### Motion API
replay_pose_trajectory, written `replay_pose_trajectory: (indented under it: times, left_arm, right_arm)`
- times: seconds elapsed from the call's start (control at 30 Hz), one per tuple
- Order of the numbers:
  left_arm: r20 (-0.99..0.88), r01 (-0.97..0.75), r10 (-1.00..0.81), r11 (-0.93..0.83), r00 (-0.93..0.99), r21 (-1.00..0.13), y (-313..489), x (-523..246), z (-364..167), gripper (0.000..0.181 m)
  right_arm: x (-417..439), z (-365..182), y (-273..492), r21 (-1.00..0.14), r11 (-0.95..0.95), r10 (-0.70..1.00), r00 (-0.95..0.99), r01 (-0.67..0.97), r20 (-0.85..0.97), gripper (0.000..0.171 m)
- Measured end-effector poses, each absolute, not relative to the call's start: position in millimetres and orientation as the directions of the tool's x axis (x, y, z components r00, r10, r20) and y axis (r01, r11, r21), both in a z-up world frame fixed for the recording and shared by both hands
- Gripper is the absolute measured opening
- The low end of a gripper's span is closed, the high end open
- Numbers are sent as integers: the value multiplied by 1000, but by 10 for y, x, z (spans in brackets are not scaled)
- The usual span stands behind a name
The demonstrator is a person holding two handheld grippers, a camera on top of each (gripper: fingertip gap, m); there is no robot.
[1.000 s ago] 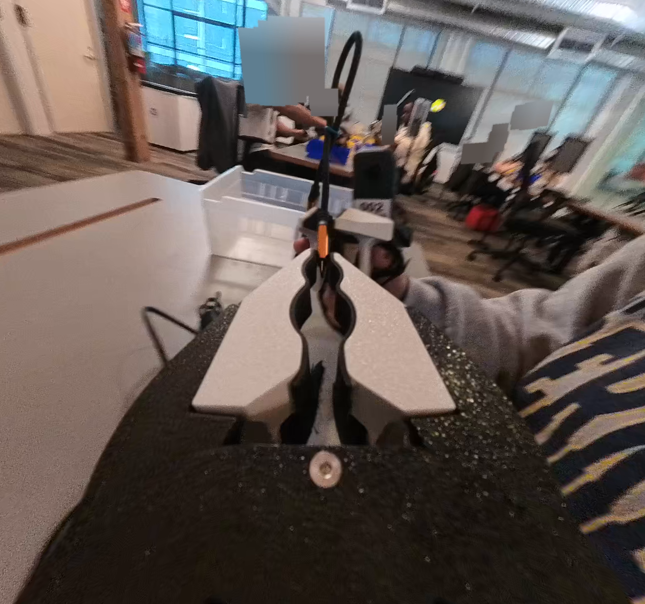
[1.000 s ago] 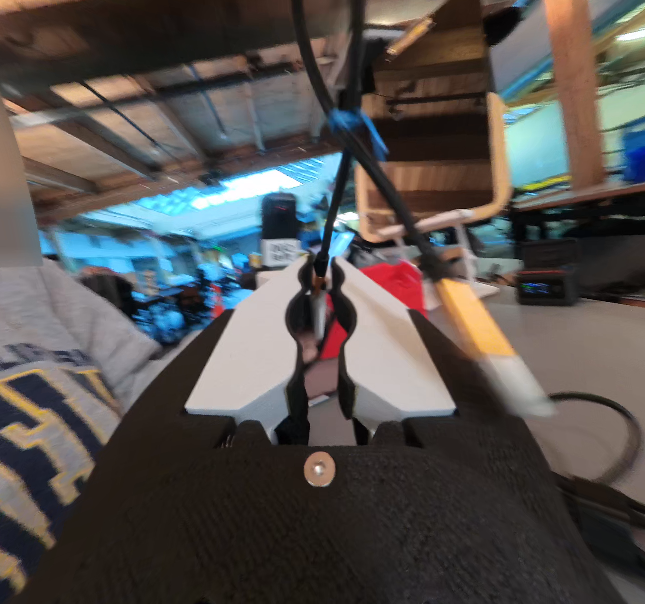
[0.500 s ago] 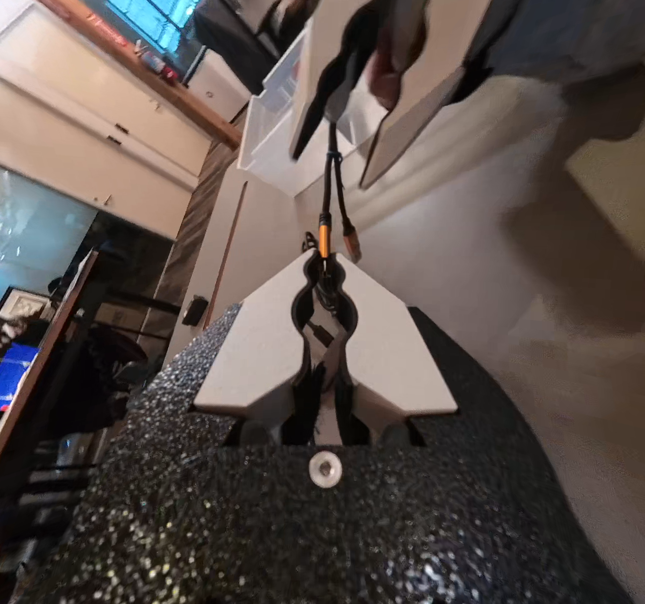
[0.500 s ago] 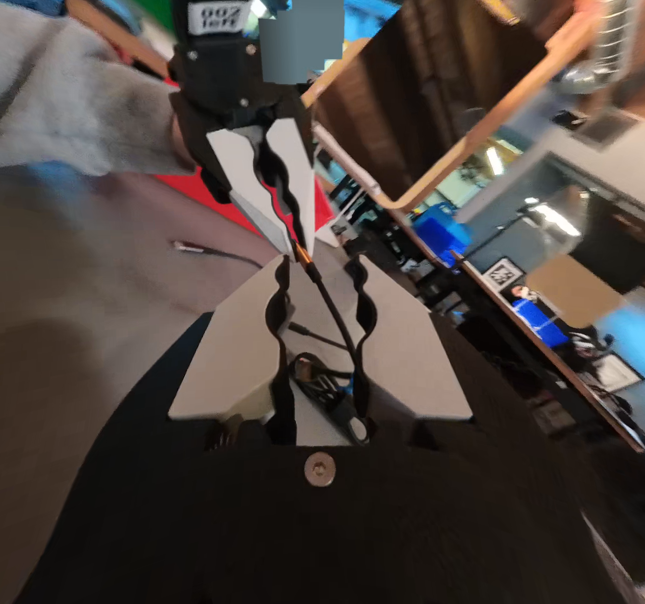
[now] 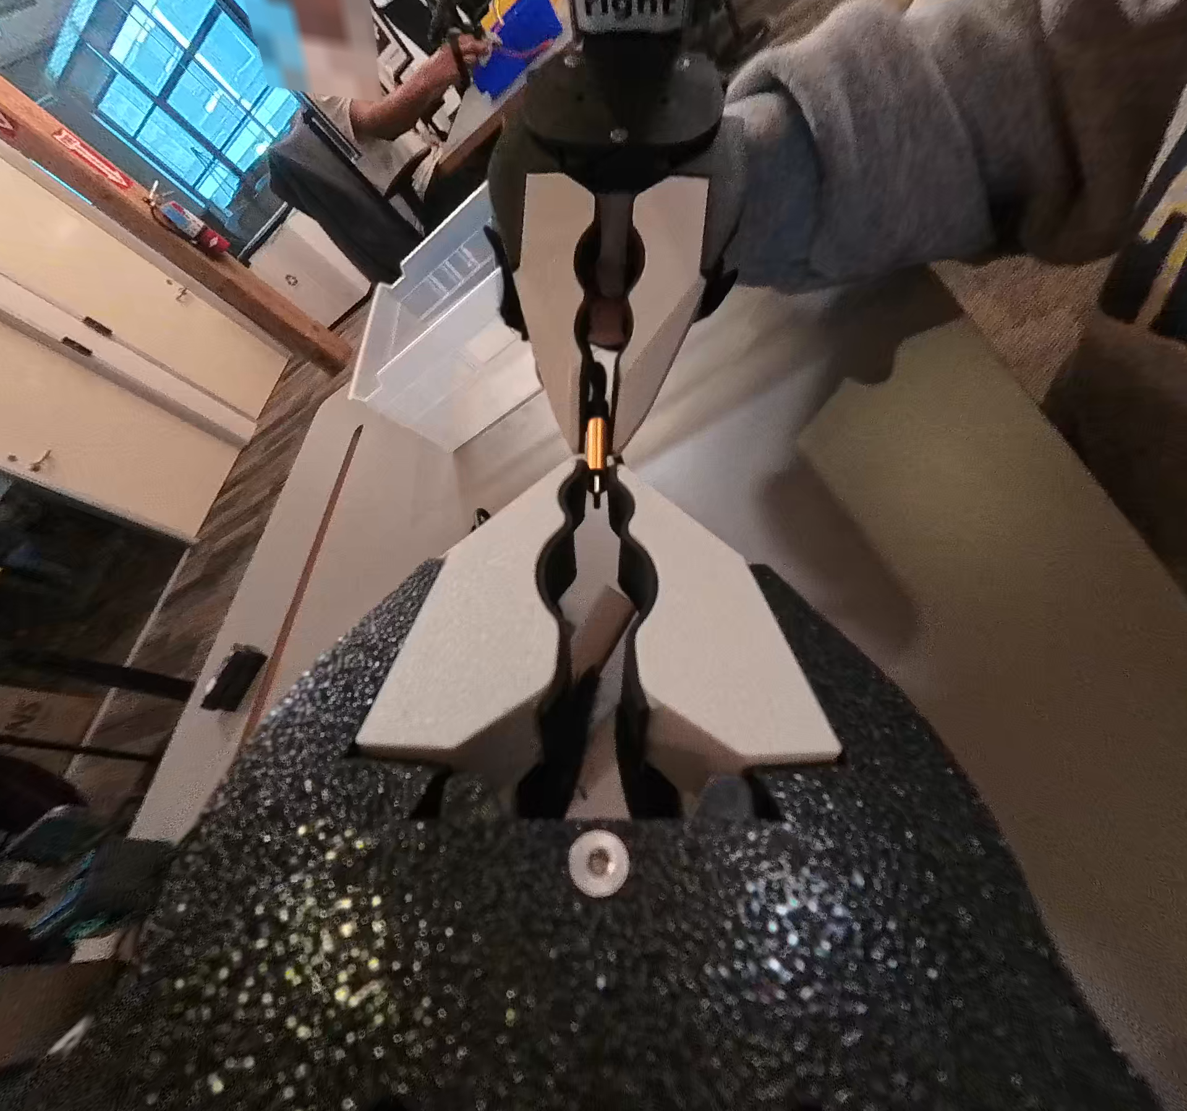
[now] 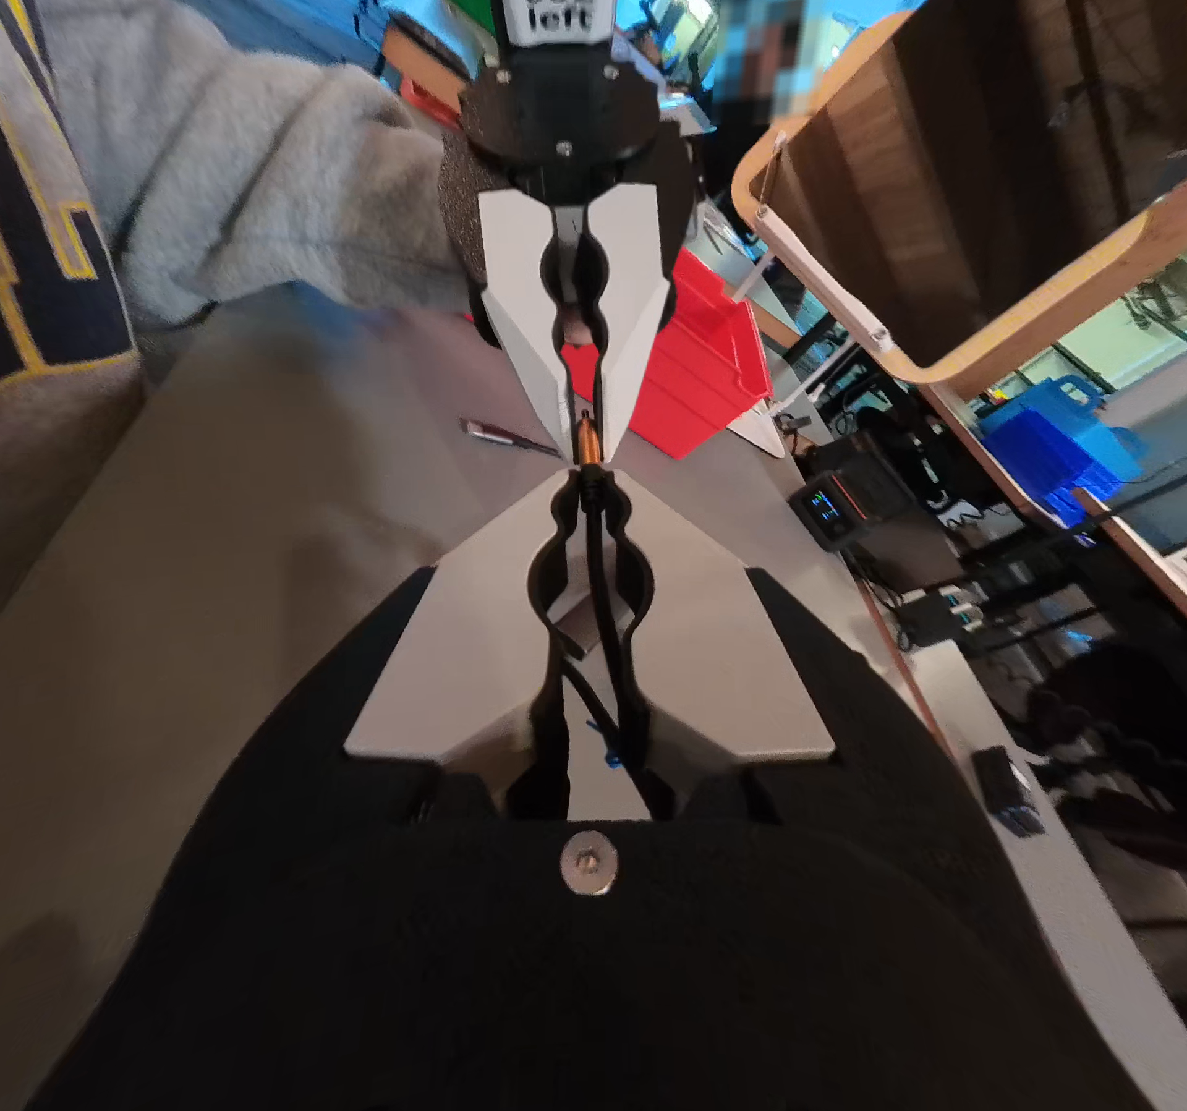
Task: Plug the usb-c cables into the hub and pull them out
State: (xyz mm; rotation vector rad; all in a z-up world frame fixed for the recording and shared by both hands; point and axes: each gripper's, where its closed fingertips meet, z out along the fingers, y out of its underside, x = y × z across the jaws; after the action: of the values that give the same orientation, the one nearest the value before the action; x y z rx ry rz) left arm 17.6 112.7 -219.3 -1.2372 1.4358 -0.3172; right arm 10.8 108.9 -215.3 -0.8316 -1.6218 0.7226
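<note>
We hold the left gripper (image 5: 596,470) and right gripper (image 6: 588,470) tip to tip, both clenched on the orange usb-c plug (image 5: 596,438) between them; each body carries a white printed label

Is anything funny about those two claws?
Yes: they meet tip to tip in midair. The left claw pinches an orange plug, and the right claw pinches its black cable just behind. No hub shows.
</note>
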Motion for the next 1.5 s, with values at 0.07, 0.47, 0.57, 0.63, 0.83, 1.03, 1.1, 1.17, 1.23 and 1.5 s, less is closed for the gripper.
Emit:
replay_pose_trajectory:
  times: [0.07,0.47,0.57,0.63,0.83,1.03,1.1,1.17,1.23,1.5]
  left_arm:
    - [-506,-447,-827,367,244,-816,1144,172,-2171,6]
    - [-678,-878,-677,98,286,-469,1680,-576,-3021,17]
    - [-769,-912,-603,157,215,-379,1702,-581,-3076,22]
    - [-815,-929,-555,192,163,-317,1732,-574,-3102,28]
    - [-887,-961,-463,241,6,-133,1857,-573,-3276,28]
    - [-937,-968,-318,241,-142,65,1977,-575,-3310,11]
    - [-936,-973,-334,230,-114,36,1968,-595,-3320,11]
    - [-934,-972,-342,233,-108,27,1931,-625,-3324,10]
    - [-932,-969,-348,246,-101,13,1883,-629,-3320,12]
    - [-938,-971,-340,238,-62,-22,1861,-732,-3292,17]
  right_arm:
    - [103,-2135,1116,-833,540,841,-119,124,528,6]
    - [142,-2890,1978,-606,508,808,-95,612,581,5]
    - [118,-3052,1940,-563,507,820,-166,653,547,5]
    - [80,-3111,1901,-562,503,831,-189,657,523,5]
    - [-63,-3105,1718,-680,433,895,-193,592,402,6]
    - [-124,-3101,1667,-742,376,925,-175,555,337,6]
    - [-70,-3081,1803,-720,380,915,-122,580,384,6]
    - [10,-3098,1962,-666,400,888,-85,630,452,6]
    - [56,-3198,2050,-591,423,861,-102,687,498,6]
    - [-216,-3301,1804,-646,424,897,-194,635,398,6]
